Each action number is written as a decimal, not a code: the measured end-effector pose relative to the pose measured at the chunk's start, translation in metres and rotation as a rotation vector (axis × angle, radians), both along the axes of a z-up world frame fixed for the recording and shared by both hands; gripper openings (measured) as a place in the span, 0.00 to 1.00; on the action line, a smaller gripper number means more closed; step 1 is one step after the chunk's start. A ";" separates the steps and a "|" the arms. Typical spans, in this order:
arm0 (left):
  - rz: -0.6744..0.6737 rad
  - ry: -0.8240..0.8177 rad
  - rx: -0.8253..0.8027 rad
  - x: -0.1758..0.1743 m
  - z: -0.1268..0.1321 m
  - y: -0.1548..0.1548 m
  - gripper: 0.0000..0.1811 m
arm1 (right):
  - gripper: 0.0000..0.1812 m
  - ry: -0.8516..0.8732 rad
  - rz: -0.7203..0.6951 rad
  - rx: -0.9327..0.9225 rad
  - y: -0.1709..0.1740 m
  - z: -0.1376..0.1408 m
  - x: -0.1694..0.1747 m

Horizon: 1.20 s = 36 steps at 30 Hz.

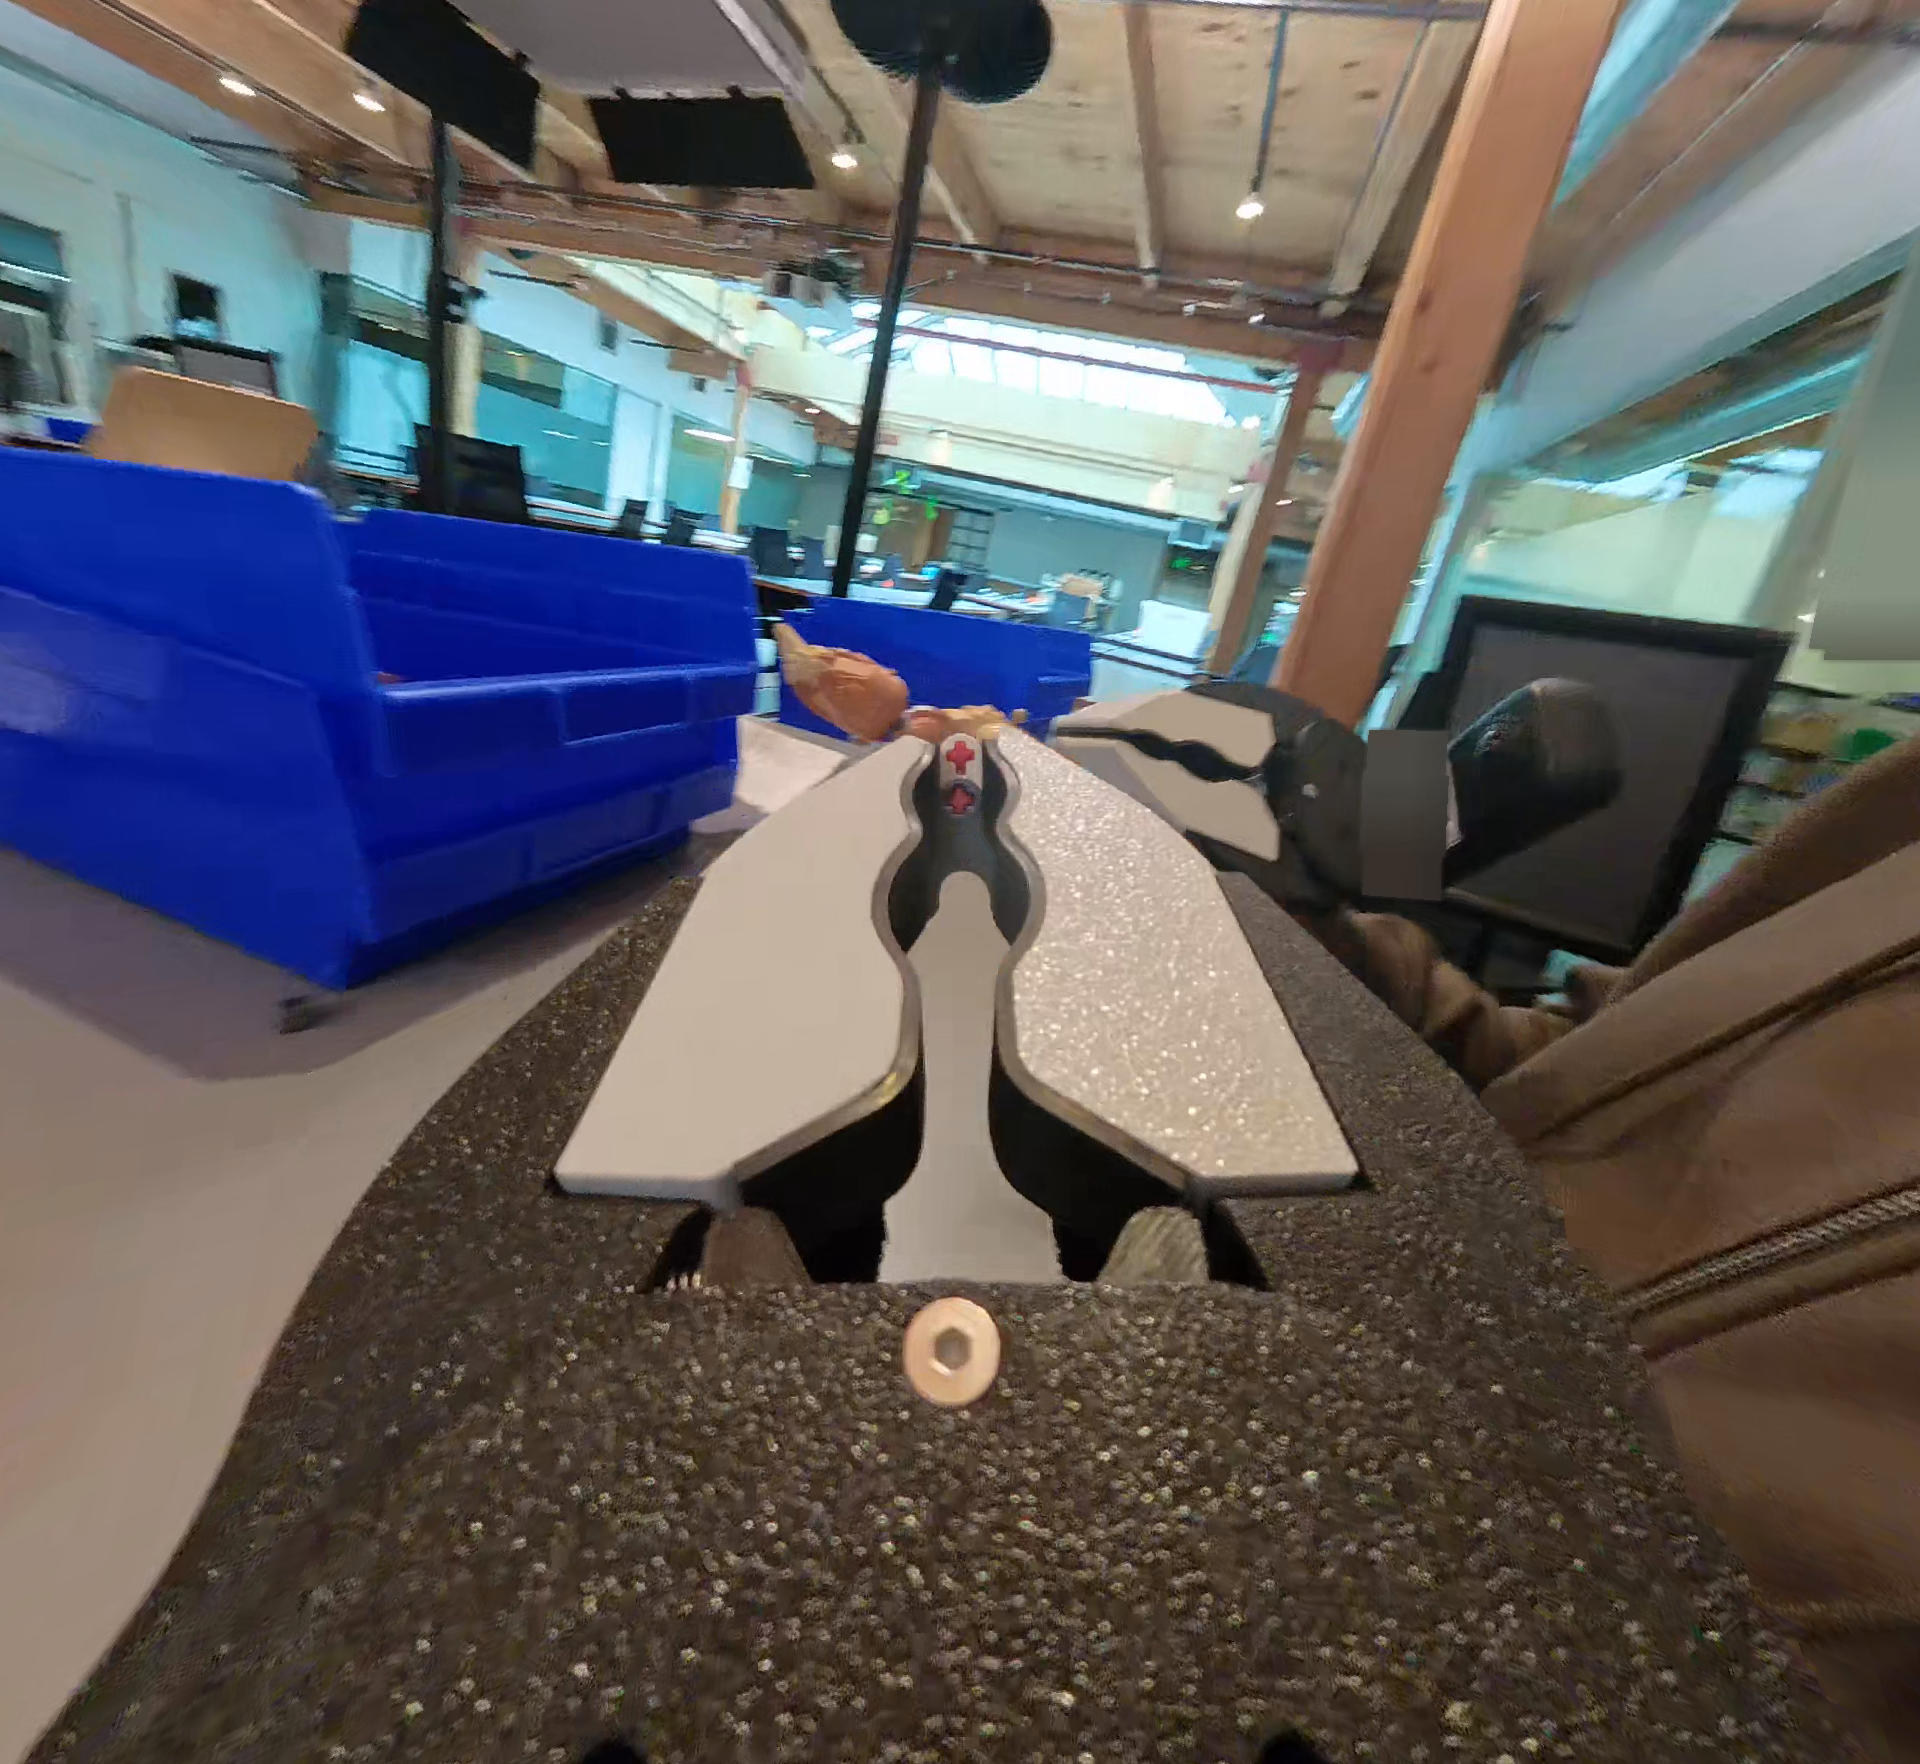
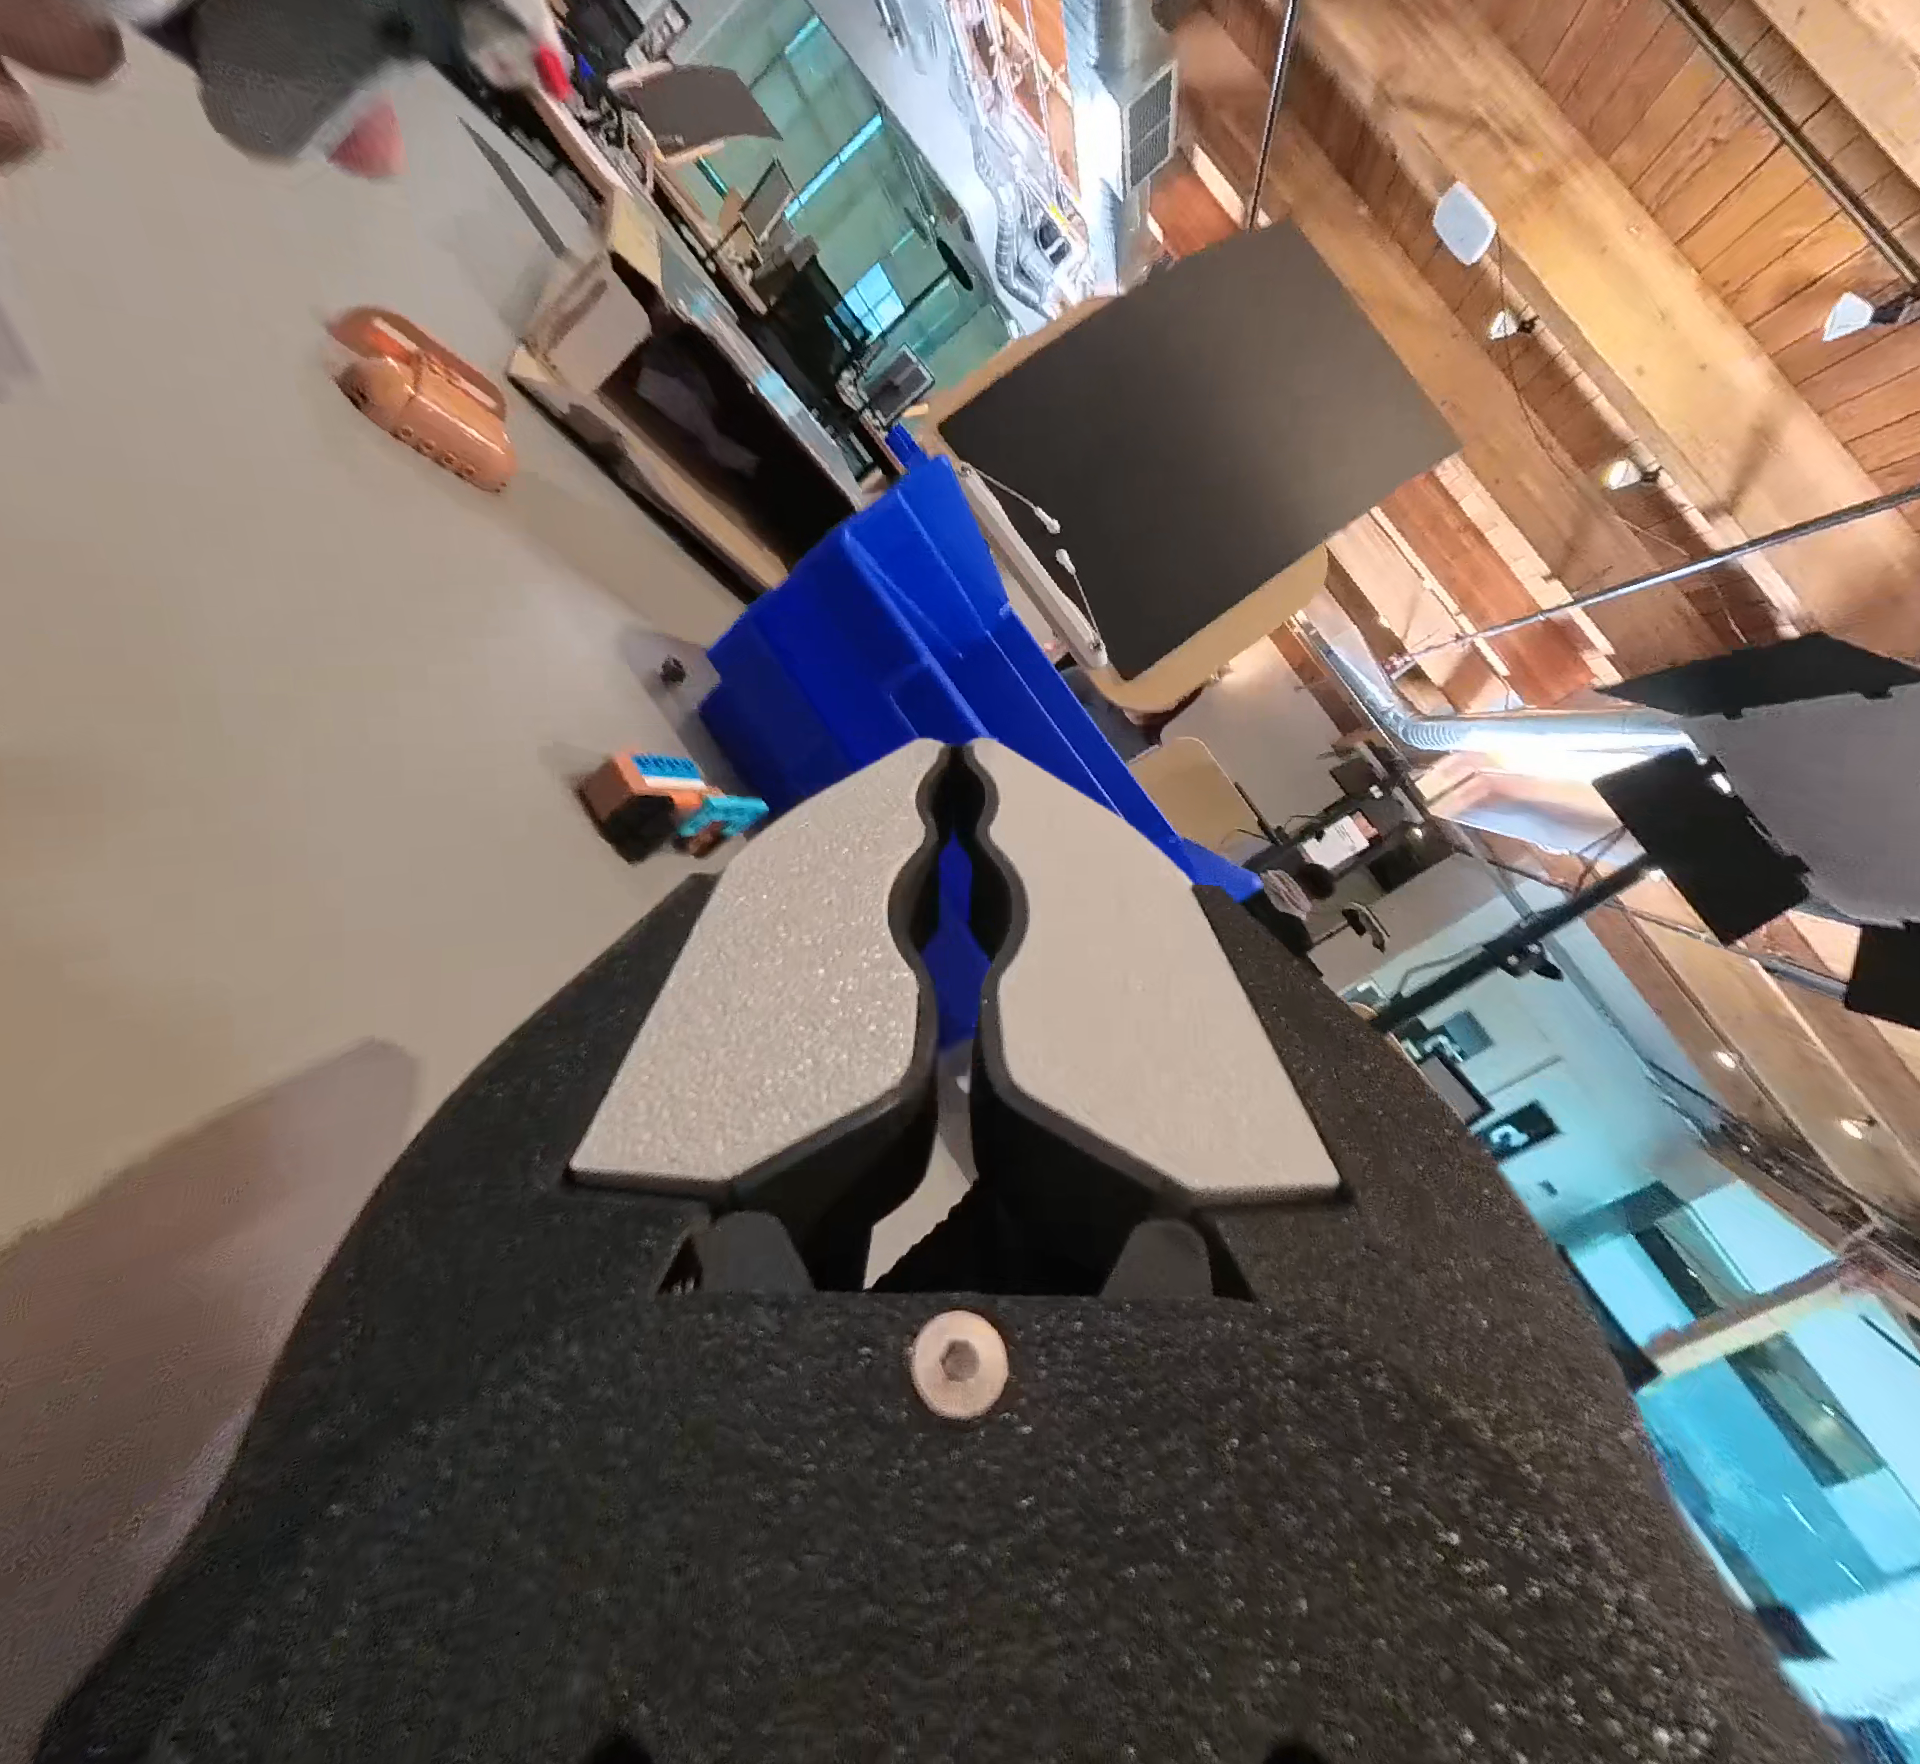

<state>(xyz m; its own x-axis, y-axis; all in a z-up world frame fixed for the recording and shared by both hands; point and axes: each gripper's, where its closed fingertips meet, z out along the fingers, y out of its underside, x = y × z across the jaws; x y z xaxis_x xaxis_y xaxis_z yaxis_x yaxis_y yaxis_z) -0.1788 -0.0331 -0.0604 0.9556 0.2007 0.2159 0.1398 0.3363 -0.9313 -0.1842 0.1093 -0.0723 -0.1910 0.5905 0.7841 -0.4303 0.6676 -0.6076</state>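
Observation:
My left gripper (image 1: 961, 758) is shut on a small white piece with red crosses (image 1: 961, 772), pinched at the fingertips. A brown-orange object (image 1: 844, 691) shows just past the tips; I cannot tell whether it joins the white piece. My right gripper (image 2: 958, 758) is shut and empty, held tilted above the grey table (image 2: 260, 675). In the left wrist view the right gripper (image 1: 1164, 764) is close by on the right. In the right wrist view the left gripper (image 2: 312, 0) is blurred at the top left with something red at its tip.
A large blue bin (image 1: 364, 727) stands on the left and a second blue bin (image 1: 966, 665) farther back. In the right wrist view a blue bin (image 2: 883, 634), a copper-coloured object (image 2: 426, 400) and small orange and blue blocks (image 2: 665, 805) sit on the table. A brown sleeve (image 1: 1714, 1091) is at right.

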 end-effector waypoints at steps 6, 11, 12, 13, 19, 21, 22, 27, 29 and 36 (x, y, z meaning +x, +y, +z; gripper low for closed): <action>-0.112 0.028 -0.022 0.022 -0.003 0.029 0.04 | 0.00 0.067 0.096 0.051 -0.046 -0.003 0.015; -0.114 0.115 -0.128 0.035 -0.012 0.047 0.04 | 0.04 0.104 0.129 0.134 -0.078 -0.011 0.025; -0.108 0.134 -0.152 0.037 -0.015 0.049 0.04 | 0.06 0.104 0.123 0.147 -0.082 -0.014 0.025; -0.099 0.153 -0.174 0.038 -0.017 0.052 0.04 | 0.07 0.103 0.120 0.160 -0.085 -0.015 0.024; -0.048 0.231 -0.262 0.042 -0.025 0.061 0.04 | 0.09 0.093 0.127 0.156 -0.091 -0.017 0.026; -0.022 0.247 -0.281 0.040 -0.026 0.062 0.04 | 0.09 0.091 0.116 0.154 -0.091 -0.018 0.026; -0.007 0.255 -0.291 0.039 -0.027 0.062 0.04 | 0.08 0.091 0.108 0.154 -0.090 -0.018 0.024; 0.049 0.284 -0.346 0.036 -0.032 0.064 0.04 | 0.02 0.076 0.079 0.188 -0.087 -0.023 0.022; 0.055 0.277 -0.368 0.035 -0.035 0.065 0.04 | 0.03 0.067 0.069 0.203 -0.086 -0.026 0.020; 0.037 0.263 -0.378 0.035 -0.037 0.065 0.04 | 0.03 0.065 0.070 0.210 -0.085 -0.027 0.021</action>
